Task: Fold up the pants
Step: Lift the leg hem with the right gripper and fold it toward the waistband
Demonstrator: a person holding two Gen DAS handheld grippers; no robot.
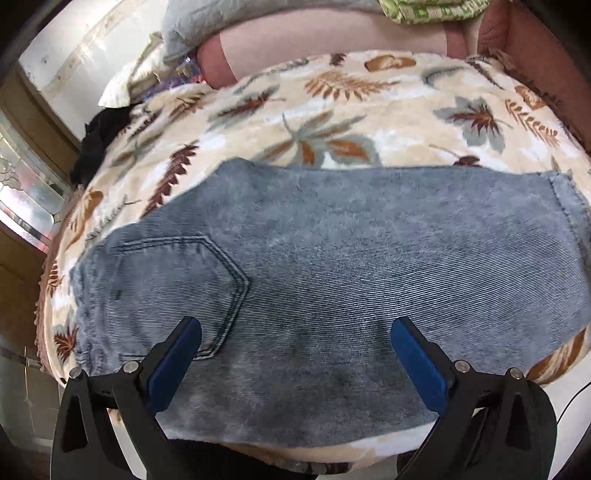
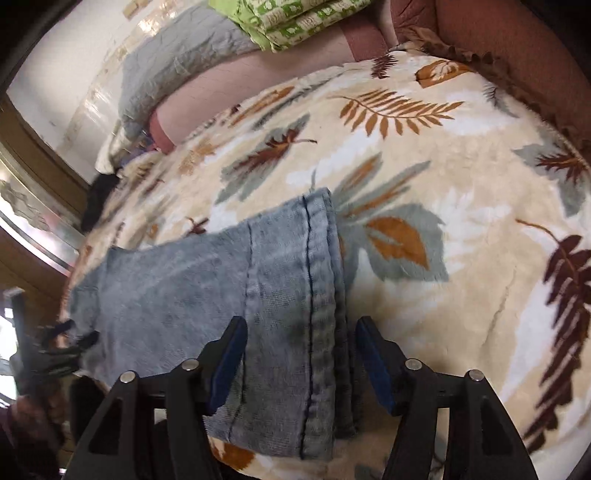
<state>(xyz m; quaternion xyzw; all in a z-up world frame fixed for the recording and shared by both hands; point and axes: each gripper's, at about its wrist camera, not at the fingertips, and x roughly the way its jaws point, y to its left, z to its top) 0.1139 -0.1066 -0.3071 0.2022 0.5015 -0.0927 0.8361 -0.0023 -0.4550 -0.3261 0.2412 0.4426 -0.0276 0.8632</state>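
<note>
1. The left gripper [image 1: 295,332] was released, its blue pads [image 1: 175,358] wide apart over the jeans [image 1: 314,258], with no cloth pinched between them.
2. The right gripper [image 2: 299,343] was also released; its jaws stood on either side of the hem end of the jeans [image 2: 288,295], and the pads did not press on the cloth.
3. The jeans lay folded lengthwise and flat on the blanket [image 1: 332,122], near the front edge of the bed. The back pocket [image 1: 192,291] was at the left in the left wrist view, and the leg hem [image 1: 569,210] at the right.
4. In the right wrist view the left gripper [image 2: 55,354] showed blurred beside the waist end.
5. Farther back, the leaf-printed blanket covered the bed.
6. At the back lay a grey pillow [image 2: 177,59] and a green patterned cloth [image 2: 295,22] against a pink bolster [image 1: 332,44].
</note>
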